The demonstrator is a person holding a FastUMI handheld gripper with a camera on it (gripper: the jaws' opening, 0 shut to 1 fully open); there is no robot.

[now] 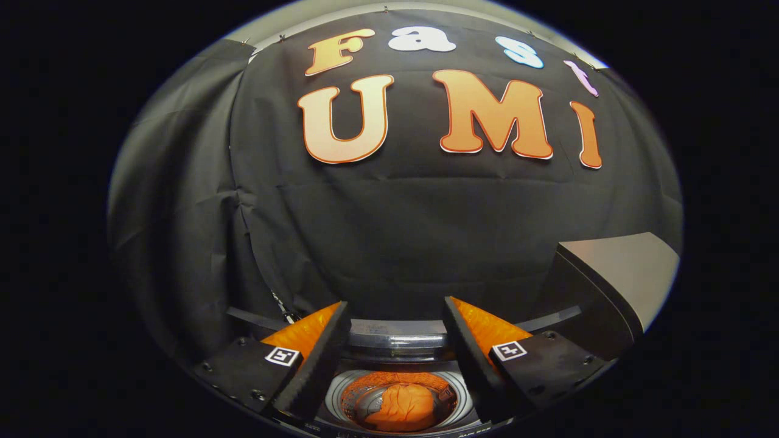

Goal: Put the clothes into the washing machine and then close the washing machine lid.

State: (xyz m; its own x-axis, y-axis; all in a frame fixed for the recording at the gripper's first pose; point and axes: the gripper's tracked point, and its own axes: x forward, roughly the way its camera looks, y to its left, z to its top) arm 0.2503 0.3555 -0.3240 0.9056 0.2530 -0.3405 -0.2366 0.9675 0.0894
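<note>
The tongs (395,322) hang open and empty above the drum (398,398), orange clothes (405,407) inside; the raised lid (614,274) beside them could be missed.

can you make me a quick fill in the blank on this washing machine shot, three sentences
1. The orange garment lies inside the washing machine's ____.
2. The gripper hangs above the washing machine with its fingers ____, nothing between them.
3. The lid, off beside the right finger, stands ____, so the closing step is not yet done.

Missing words: drum; open; open (raised)
</note>
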